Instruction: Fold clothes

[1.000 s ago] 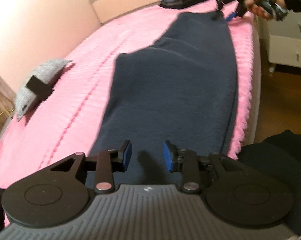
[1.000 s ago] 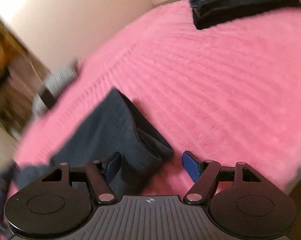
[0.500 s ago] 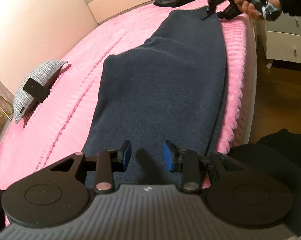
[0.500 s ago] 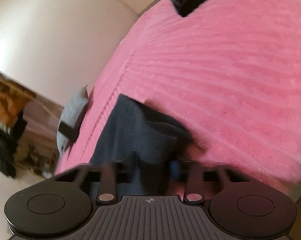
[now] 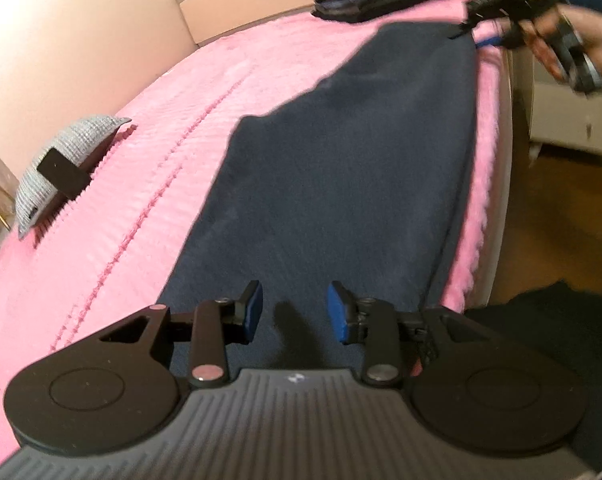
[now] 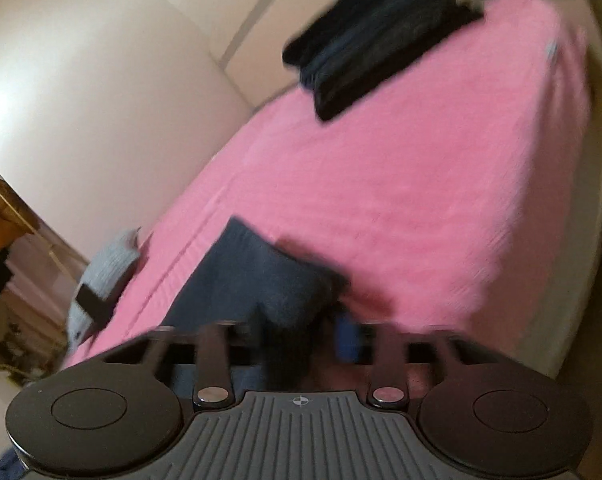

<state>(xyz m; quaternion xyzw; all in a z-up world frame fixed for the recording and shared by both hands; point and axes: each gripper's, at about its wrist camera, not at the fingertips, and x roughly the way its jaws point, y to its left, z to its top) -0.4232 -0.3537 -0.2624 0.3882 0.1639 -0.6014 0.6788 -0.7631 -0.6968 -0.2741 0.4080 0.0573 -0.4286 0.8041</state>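
From the left wrist, the dark navy garment lies stretched lengthwise along the pink bedspread, its near end directly under the left gripper, whose blue pads stand apart with nothing pinched between them. At the far end the right gripper meets the garment's corner. From the right wrist, blurred, the right gripper is opening, the garment's end bunched between its fingers; folded dark clothes sit beyond.

I can read no words, brands or numbers anywhere. The only sign is a small crosshair mark on the grey ribbed body of my right hand-held gripper, lower centre of its frame.
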